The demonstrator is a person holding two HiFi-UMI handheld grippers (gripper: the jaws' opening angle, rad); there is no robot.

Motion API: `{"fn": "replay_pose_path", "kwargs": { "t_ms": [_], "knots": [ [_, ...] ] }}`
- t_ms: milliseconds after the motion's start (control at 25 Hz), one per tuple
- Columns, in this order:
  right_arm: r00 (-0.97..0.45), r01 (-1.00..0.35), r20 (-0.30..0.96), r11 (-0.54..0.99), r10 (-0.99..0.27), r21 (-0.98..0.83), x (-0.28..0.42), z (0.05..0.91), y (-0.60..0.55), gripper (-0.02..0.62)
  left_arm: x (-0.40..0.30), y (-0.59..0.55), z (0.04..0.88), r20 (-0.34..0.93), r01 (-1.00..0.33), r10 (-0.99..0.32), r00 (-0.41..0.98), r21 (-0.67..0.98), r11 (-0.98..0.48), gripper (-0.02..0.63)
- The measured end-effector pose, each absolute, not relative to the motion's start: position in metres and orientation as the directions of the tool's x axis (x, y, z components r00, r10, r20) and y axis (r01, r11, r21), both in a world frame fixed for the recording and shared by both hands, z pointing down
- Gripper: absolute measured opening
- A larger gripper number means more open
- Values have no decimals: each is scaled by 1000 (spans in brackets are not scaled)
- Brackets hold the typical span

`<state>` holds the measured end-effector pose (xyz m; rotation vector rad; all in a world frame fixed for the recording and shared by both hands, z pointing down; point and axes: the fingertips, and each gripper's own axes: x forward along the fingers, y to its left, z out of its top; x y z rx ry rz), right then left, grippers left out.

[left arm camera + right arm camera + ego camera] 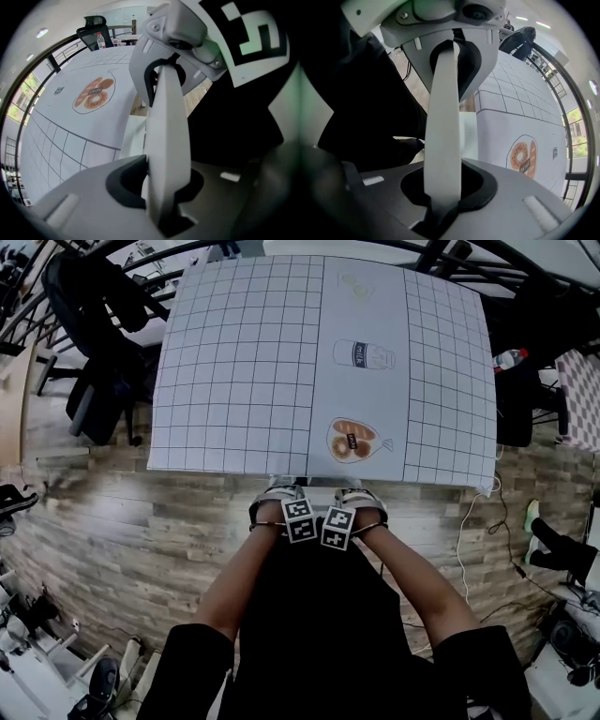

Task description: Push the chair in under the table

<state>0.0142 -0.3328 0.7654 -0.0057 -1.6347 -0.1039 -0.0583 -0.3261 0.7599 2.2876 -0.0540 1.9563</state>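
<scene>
– Wood-plank floor [141, 512] runs beneath a desk [234, 381] covered by a gridded sheet. Which step is this?
– The push itself, I'd judge, and near its end. The left gripper [278, 505] and right gripper [359, 503] sit side by side, pointing down, just short of the desk's near edge.
– Jaws?
– Both pairs are clamped on the chair [165, 140]. Its thin white top edge runs from one gripper to the other.
– Next move?
– Probably an even, level shove toward the desk, hands together so the chair doesn't skew, stopping before the grippers meet the edge.
– Where's the chair?
– Directly below the grippers, just beside that edge. The rest is hidden.
</scene>
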Motion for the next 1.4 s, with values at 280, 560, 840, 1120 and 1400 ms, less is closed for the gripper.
{"fn": "replay_pose_path", "kwargs": {
  "t_ms": [280, 560, 840, 1120, 1400],
  "knots": [
    [-68, 72, 996, 995, -59, 64, 10, 766, -352, 74, -63, -346, 760, 986, -108, 56, 155, 73, -991, 92],
    [-66, 68, 996, 995, -64, 68, 8, 765, -373, 74, -65, -366, 760, 986, -105, 56, 157, 73, -992, 91],
    [-65, 60, 996, 996, -64, 68, 7, 766, -384, 74, -66, -377, 760, 986, -105, 59, 156, 76, -992, 91],
    [-67, 64, 996, 996, -65, 69, 7, 765, -385, 74, -66, -378, 759, 985, -105, 63, 159, 81, -991, 91],
    [-87, 28, 996, 999, -14, 16, 5, 762, -380, 98, -65, -374, 757, 979, -129, 100, 178, 124, -984, 106]
  ]
}}
